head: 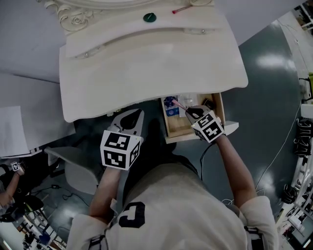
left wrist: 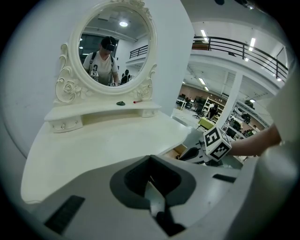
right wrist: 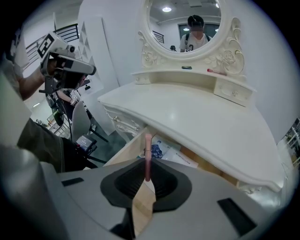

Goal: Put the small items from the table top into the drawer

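Left gripper (left wrist: pixel 151 185) hovers before the counter (head: pixel 146 63), jaws clenched and empty; right gripper (right wrist: pixel 146 180) jaws grasp a thin pink stick (right wrist: pixel 147 157) by its end above the open drawer (head: pixel 178 128); farther back, a green disc (head: pixel 149 17) and red stick (head: pixel 181 9) lie on the shelf (head: pixel 122 24).

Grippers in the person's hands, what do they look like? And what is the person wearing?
The left gripper and right gripper are pale grey shells, each with a dark hollow around two flat fingers. Each carries a white cube with black square markers, the left one and the right one. The person wears a light short-sleeved T-shirt with a dark print.
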`<action>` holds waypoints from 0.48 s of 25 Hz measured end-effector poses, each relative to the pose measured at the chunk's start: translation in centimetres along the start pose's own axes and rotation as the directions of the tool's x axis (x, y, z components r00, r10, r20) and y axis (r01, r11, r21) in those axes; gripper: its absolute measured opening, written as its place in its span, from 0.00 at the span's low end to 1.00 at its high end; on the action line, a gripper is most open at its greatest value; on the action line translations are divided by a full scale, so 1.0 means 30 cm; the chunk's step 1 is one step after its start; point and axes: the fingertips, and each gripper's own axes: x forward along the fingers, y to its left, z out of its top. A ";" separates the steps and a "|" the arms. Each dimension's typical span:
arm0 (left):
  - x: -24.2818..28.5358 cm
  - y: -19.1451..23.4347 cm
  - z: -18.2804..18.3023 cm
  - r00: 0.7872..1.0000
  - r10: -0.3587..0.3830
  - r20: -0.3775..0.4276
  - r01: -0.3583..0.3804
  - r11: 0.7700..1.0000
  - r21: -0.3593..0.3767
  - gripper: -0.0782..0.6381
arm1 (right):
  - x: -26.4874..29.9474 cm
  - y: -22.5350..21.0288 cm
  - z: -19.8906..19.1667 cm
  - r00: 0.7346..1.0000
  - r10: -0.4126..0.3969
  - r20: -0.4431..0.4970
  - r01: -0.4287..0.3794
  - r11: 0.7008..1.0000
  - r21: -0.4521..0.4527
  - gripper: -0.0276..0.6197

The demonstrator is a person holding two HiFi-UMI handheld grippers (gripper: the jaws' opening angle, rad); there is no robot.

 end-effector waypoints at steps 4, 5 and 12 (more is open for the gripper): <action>0.011 0.009 0.006 1.000 -0.010 0.012 0.010 1.000 -0.018 0.18 | 0.024 -0.005 -0.012 1.000 -0.009 -0.013 0.009 1.000 0.015 0.13; 0.013 0.013 0.007 1.000 -0.010 0.014 0.010 1.000 -0.021 0.19 | 0.030 -0.006 -0.016 1.000 -0.009 -0.017 0.009 1.000 0.020 0.13; 0.023 0.043 0.011 1.000 -0.004 0.020 0.005 0.999 -0.047 0.18 | 0.078 -0.028 -0.047 0.999 -0.005 -0.043 0.008 0.998 0.064 0.13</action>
